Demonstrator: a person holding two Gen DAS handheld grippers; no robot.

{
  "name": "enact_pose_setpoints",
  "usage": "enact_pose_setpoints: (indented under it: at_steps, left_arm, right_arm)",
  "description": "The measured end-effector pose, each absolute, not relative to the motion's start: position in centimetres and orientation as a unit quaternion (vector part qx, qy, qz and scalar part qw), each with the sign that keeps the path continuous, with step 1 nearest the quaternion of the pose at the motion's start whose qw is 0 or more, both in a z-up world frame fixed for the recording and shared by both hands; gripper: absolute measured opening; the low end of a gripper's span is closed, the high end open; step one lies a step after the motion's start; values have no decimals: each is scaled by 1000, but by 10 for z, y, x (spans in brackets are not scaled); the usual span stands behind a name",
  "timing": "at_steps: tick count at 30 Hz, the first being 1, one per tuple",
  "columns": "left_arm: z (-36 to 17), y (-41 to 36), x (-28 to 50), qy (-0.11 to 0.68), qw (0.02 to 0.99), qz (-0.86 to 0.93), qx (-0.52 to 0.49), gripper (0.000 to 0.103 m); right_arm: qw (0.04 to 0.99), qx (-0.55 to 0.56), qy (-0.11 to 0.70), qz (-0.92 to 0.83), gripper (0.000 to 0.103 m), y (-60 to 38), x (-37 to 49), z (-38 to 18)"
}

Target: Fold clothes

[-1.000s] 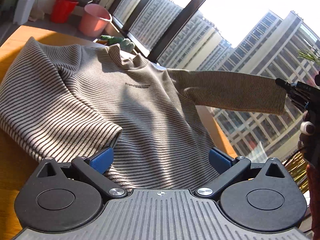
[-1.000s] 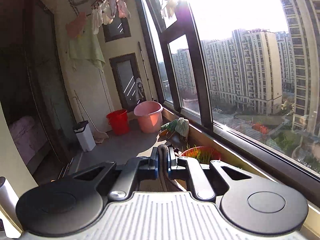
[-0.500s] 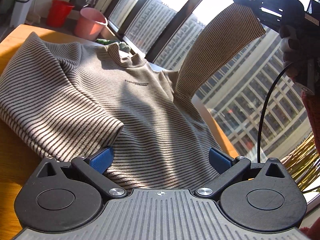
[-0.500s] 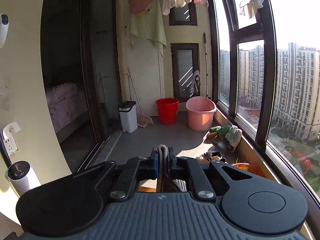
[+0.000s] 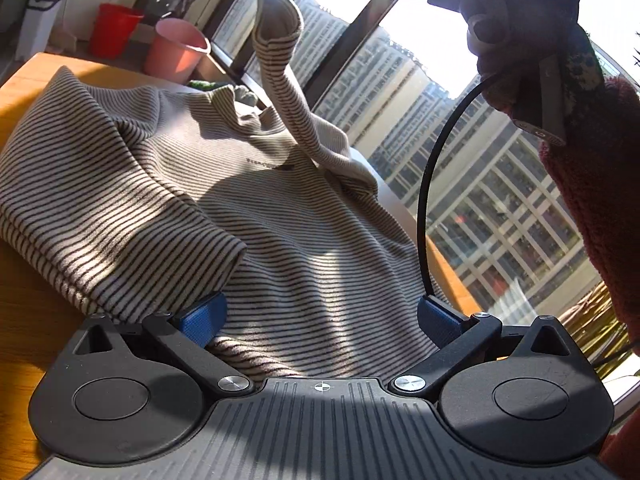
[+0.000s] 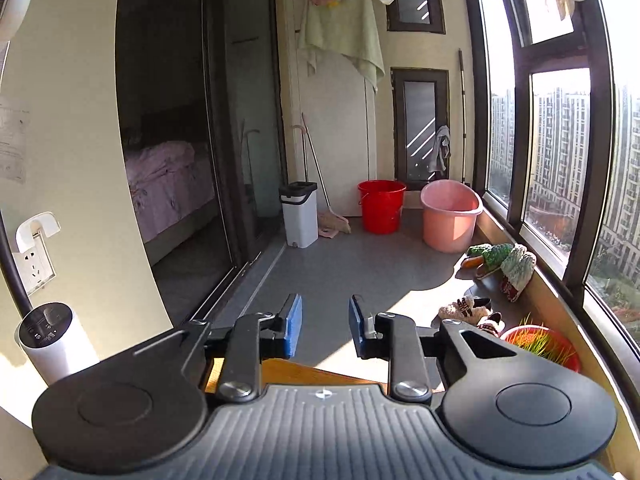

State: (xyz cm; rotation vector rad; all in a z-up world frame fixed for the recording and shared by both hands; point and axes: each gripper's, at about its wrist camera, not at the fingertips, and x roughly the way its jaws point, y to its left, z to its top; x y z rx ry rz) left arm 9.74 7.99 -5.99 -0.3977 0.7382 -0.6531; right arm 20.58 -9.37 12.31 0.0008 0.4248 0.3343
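Note:
A beige sweater with dark stripes (image 5: 256, 208) lies front up on a wooden table (image 5: 28, 320), its left sleeve folded across the chest. Its right sleeve (image 5: 284, 76) is in mid air above the collar, free of any grip. My left gripper (image 5: 320, 316) is open, its blue pads on either side of the sweater's hem. My right gripper (image 6: 322, 326) is open and empty, high above the table and pointing down the balcony; its body and the hand on it show at the top right of the left wrist view (image 5: 520, 20).
The table's far edge (image 6: 320, 372) lies just under my right gripper. On the floor beyond stand a pink tub (image 6: 450, 216), a red bucket (image 6: 380, 206) and a white bin (image 6: 300, 214). Slippers (image 6: 500, 260) and a potted plant (image 6: 540, 344) line the window ledge.
My right gripper swung the right sleeve up and over toward the sweater's middle, then opened and let it go. The sleeve now falls free. My left gripper has not moved.

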Motion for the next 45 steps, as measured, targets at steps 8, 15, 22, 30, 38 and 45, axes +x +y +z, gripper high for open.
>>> enact_pose_setpoints:
  at_steps: [8, 15, 22, 30, 38, 45]
  left_arm:
    - [-56, 78, 103, 370, 856, -306, -193, 103]
    - [-4, 96, 116, 318, 882, -289, -195, 100]
    - [6, 90, 197, 344, 920, -153, -106, 83]
    - [-20, 69, 254, 416, 905, -74, -50, 55]
    - [-4, 52, 247, 383, 918, -100, -2, 25]
    - [25, 45, 248, 319, 940, -125, 1, 20]
  right_arm:
    - [950, -9, 279, 139, 26, -137, 198, 60]
    - [936, -25, 325, 131, 37, -157, 163, -11]
    - [944, -26, 291, 152, 46, -166, 121, -32]
    - [948, -51, 264, 169, 55, -168, 101, -39]
    - [922, -276, 245, 114, 57, -153, 128, -45]
    - [921, -278, 241, 126, 12, -158, 151, -40]
